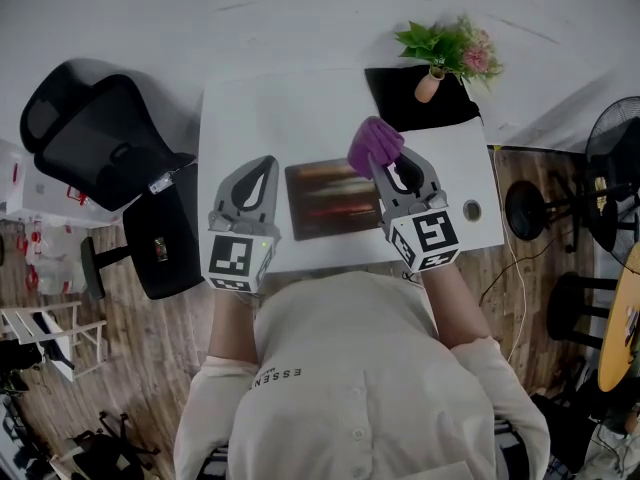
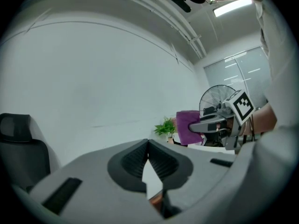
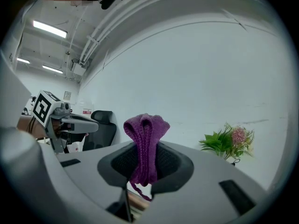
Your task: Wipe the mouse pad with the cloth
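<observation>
Over a wood-plank floor (image 1: pixel 540 258), in a white-walled room: a white desk (image 1: pixel 300 103), with a black office chair (image 1: pixel 100 133) off its left end and a standing fan (image 1: pixel 612 158) to the right. The mouse pad (image 1: pixel 330 200) lies flat near the desk's front edge. It is dark with reddish streaks, long axis left-right, parallel to that edge. Left gripper (image 1: pixel 267 163) just left of the pad, jaws closed tip to tip, nothing between. Right gripper (image 1: pixel 385 165) at the pad's far right corner, jaws clamped on a folded purple cloth (image 1: pixel 374 144). The bunched fold juts past the tips, pointing away from the person. Potted plant (image 1: pixel 447 50) at the desk's far right corner.
</observation>
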